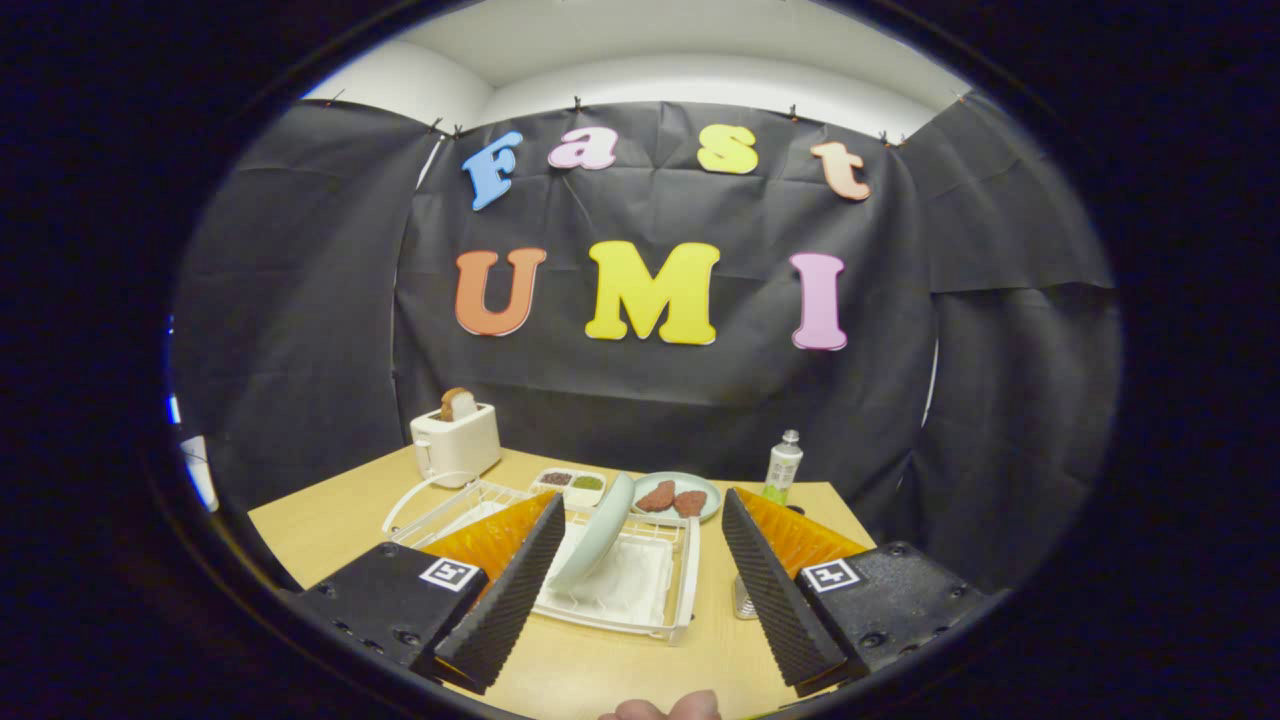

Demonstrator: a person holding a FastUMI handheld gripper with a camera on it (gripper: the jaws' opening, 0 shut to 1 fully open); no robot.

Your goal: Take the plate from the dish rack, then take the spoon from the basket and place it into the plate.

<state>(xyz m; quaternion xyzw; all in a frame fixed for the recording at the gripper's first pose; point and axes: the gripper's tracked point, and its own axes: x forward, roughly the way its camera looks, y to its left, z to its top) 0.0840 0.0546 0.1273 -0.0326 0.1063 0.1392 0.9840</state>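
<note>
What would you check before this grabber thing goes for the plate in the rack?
1. Gripper fingers open wide, nothing held: ok.
2. Pale green plate stands tilted in the white dish rack, between and just ahead of the fingers: ok.
3. Nothing between the fingers and the plate: ok.
4. Bare wooden table to set the plate down: ok.
5. Spoon and basket located: cannot tell.
6. Plate of meat patties beyond the rack, apart from it: ok.

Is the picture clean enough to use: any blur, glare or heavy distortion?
Gripper view: strong fisheye bending toward the rim; even, soft lighting, no harsh glare; the plate standing in the dish rack is sharp between the open gripper fingers; the table shows only faint shadows.
</note>
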